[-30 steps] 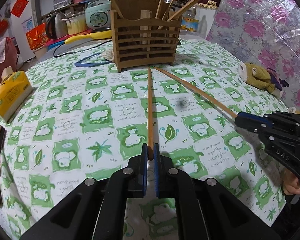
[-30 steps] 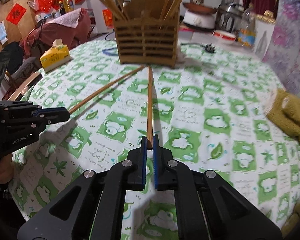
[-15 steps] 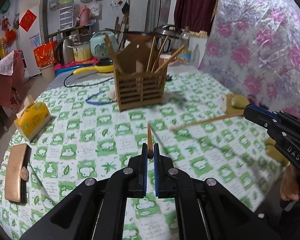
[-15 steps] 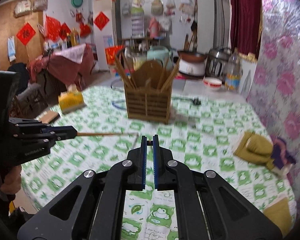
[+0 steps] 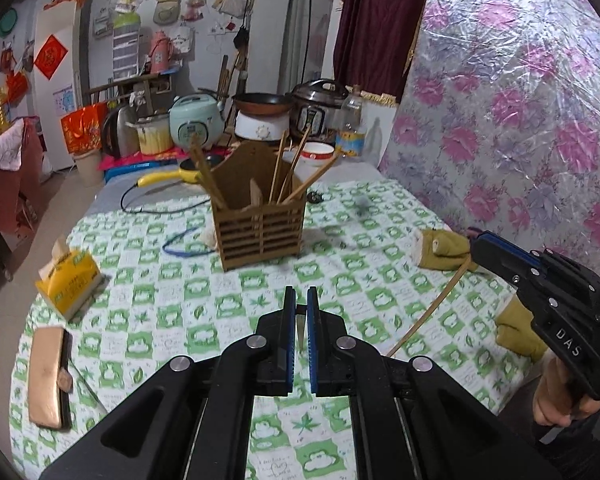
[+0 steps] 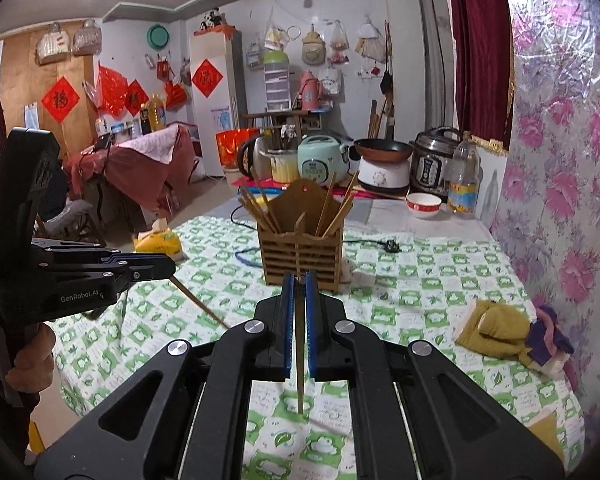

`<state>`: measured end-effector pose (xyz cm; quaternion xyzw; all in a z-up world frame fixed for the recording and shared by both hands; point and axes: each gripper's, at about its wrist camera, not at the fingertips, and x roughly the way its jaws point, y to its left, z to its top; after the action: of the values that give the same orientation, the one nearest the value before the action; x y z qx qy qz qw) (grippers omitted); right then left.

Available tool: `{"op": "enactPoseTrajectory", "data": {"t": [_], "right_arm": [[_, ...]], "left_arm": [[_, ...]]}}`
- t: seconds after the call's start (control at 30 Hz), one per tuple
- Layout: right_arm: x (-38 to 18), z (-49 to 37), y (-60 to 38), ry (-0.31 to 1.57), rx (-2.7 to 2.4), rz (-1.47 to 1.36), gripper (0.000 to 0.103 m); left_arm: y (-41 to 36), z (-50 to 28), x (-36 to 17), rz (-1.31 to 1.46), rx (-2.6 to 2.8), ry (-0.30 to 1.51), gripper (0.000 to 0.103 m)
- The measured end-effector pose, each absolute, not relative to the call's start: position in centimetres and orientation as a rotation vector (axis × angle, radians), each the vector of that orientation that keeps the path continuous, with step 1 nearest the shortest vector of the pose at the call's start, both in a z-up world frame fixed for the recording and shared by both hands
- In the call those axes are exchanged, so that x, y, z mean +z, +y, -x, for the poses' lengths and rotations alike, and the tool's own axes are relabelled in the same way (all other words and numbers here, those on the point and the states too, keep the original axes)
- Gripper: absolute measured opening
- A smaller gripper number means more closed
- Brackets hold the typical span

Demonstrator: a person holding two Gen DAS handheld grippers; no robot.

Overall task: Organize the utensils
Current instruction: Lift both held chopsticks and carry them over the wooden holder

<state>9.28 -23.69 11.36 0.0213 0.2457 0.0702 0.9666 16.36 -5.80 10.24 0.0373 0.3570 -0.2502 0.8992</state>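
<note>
Left wrist view: the left tool (image 5: 298,304) is raised above the surface (image 5: 148,292) with its blue pads clamped on one chopstick, of which only a pale sliver (image 5: 300,330) shows between the pads; to the right, the right tool (image 5: 480,240) is clamped on a second chopstick (image 5: 428,312) that slants down and toward the camera. Right wrist view: the same second chopstick (image 6: 299,360) hangs between the closed pads of the right tool (image 6: 298,284) with its free end below them, while the left tool (image 6: 168,266), at left, carries its chopstick (image 6: 200,302) slanting down to the right. Both sticks are off the cloth and well short of the wooden slatted holder (image 5: 260,232), which stands upright near the middle of the surface. The step in hand appears to be carriage of the pair to that holder. To do it well, each stick should probably be brought above the open top and turned nearly upright, lower end first, before the grip is loosened; the long free ends need to stay clear of each other and of the sticks already leaning out. The holder is divided by an upright partition: one group of chopsticks (image 6: 258,208) leans out of its left compartment and another group (image 6: 336,204) out of its right. Which compartment suits the new pair cannot be told.
</note>
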Motion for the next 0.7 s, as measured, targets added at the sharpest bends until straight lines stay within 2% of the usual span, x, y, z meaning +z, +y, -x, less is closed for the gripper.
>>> {"op": "enactPoseTrajectory", "data": {"t": [0.27,0.7], "right_arm": [[13.2,-12.4,-24.2,0.474,0.153,-0.071,0.007],[19.8,-22.6,-24.9,0.328,0.121,-0.154,0.007]], "left_arm": [[-7.7,-19.3,12.7,-0.105,-0.531,0.704,0.006],[-8.8,-29.5,21.8,-0.057,-0.414,0.510,0.006]]}}
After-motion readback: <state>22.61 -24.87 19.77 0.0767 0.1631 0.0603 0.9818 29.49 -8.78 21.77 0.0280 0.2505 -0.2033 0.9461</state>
